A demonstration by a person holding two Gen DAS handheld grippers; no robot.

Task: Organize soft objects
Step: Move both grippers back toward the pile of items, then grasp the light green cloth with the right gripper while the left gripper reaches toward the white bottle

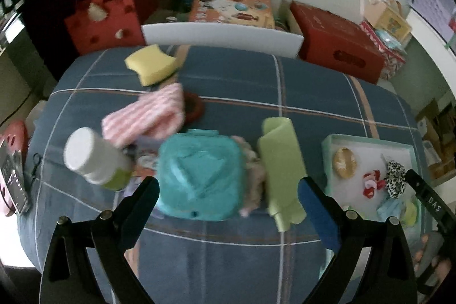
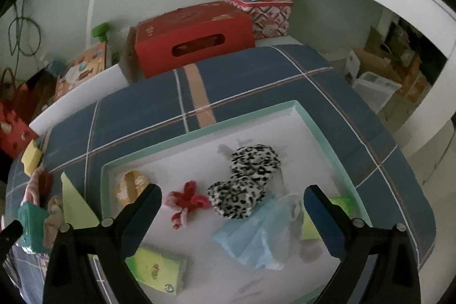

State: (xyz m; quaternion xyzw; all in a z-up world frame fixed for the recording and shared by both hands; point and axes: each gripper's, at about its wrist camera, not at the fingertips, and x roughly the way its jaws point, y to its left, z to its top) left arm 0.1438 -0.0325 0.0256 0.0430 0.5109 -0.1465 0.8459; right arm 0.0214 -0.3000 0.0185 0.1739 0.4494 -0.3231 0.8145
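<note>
My left gripper [image 1: 228,195] is open above a teal box [image 1: 201,174] on the blue plaid cloth. Around it lie a pink striped cloth [image 1: 145,116], a yellow sponge [image 1: 149,64], a rolled light-green mat [image 1: 282,167], a pinkish plush [image 1: 252,178] and a white-capped bottle [image 1: 94,160]. My right gripper [image 2: 232,201] is open and empty over a mint-rimmed tray [image 2: 199,130]. In the tray lie a leopard-print scrunchie [image 2: 245,184], a red soft toy [image 2: 185,202], a pale blue cloth [image 2: 256,235], a round yellow pad [image 2: 129,187] and a green sponge [image 2: 156,269].
A red box [image 2: 193,39] and patterned tins [image 2: 265,10] stand beyond the table's far edge. A white panel [image 1: 222,37] and a red bag [image 1: 105,19] stand behind the table. A dark phone-like item [image 1: 14,175] lies at the left edge.
</note>
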